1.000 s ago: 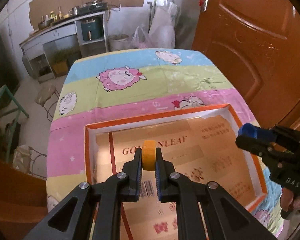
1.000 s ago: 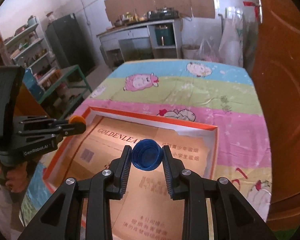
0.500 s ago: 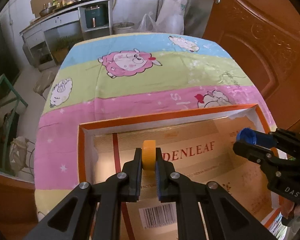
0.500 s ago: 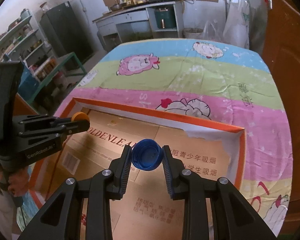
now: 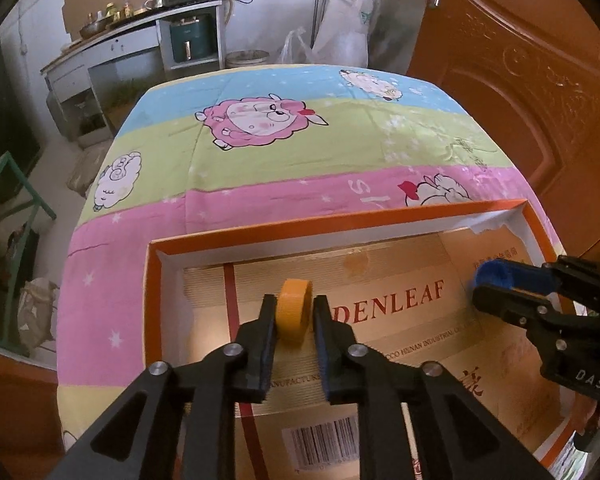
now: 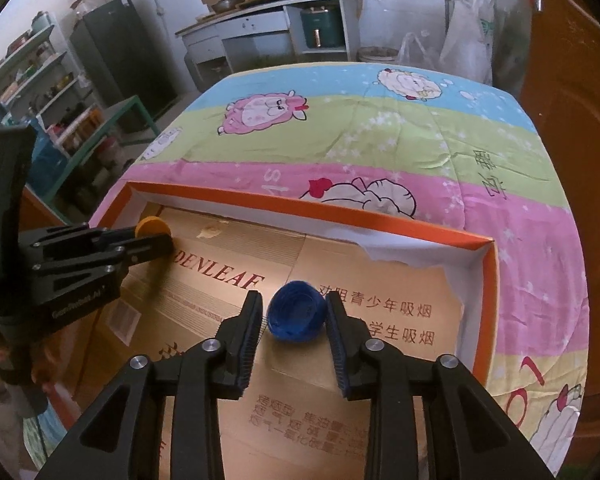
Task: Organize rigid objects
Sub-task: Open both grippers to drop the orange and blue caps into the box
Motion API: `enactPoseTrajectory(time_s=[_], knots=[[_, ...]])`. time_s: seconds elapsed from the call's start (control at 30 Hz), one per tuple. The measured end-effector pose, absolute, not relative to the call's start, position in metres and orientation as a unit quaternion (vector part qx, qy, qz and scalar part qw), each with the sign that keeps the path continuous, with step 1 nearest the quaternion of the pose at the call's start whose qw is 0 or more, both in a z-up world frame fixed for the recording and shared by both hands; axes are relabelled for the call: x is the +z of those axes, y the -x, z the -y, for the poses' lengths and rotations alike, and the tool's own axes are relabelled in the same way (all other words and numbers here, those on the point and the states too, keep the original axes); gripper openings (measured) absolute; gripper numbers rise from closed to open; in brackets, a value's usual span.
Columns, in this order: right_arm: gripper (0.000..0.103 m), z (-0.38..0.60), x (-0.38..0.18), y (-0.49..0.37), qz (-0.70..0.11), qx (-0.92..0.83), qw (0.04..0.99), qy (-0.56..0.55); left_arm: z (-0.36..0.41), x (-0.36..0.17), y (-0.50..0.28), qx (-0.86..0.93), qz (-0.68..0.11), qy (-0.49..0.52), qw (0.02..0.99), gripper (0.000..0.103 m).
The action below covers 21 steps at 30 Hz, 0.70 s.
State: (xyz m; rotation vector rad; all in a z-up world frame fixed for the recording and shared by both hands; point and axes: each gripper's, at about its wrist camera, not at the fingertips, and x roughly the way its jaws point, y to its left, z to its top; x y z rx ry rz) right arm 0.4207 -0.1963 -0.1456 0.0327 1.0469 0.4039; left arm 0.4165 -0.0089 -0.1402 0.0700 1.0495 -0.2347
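1. Left gripper [image 5: 295, 322] first: we have it pinched on the orange cap [image 5: 295, 309], held on edge between both pads, over the near-left part of the tray [image 5: 340, 220].
2. Our right gripper [image 6: 293, 318] carries the blue cap [image 6: 296, 316] over the right half. Its jaws look slightly spread, with a sliver of gap on the left side, so we judge the cap is at the point of release, though we cannot tell for sure.
3. We hold both caps low above the cardboard liner [image 6: 380, 360] because, we judge, the tray is where the rigid pieces get gathered.
4. Around us lies the striped sheep-print cloth [image 5: 284, 152], with a wooden door [image 5: 520, 60] to the right and a kitchen counter [image 6: 268, 4] far behind.
5. Nothing blocks the drop. The orange rim stands clear of both caps, and the two grippers are well apart.
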Motion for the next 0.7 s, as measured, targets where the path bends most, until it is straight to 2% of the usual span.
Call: enactPoseTrajectory(time_s=[0.07, 0.1, 0.17, 0.33, 0.4, 0.47, 0.5, 0.7], knots=[[0.052, 0.196, -0.145, -0.419, -0.496, 0.189, 0.847, -0.014, 0.014, -0.141, -0.416, -0.114, -0.499, -0.045, 0.858, 0.031], [0.053, 0.196, -0.144, -0.418, -0.496, 0.187, 0.848, -0.011, 0.016, -0.141, -0.415, -0.113, -0.499, -0.049, 0.858, 0.032], [0.054, 0.196, -0.144, -0.415, -0.495, 0.185, 0.849, -0.006, 0.017, -0.141, -0.414, -0.103, -0.498, -0.052, 0.860, 0.037], [0.054, 0.203, -0.141, -0.407, -0.489, 0.178, 0.854, -0.007, 0.012, -0.141, -0.414, -0.106, -0.498, -0.036, 0.860, 0.037], [0.054, 0.206, -0.138, -0.402, -0.485, 0.174, 0.857, -0.010, 0.009, -0.140, -0.413, -0.110, -0.497, -0.025, 0.860, 0.041], [0.054, 0.208, -0.133, -0.395, -0.478, 0.173, 0.861, -0.012, 0.003, -0.139, -0.413, -0.113, -0.498, -0.005, 0.860, 0.058], [0.054, 0.208, -0.131, -0.391, -0.475, 0.174, 0.863, -0.012, 0.000, -0.137, -0.412, -0.114, -0.499, 0.009, 0.859, 0.060], [0.054, 0.209, -0.117, -0.363, -0.459, 0.178, 0.871, -0.012, -0.021, -0.118, -0.395, -0.101, -0.476, 0.048, 0.873, 0.061]])
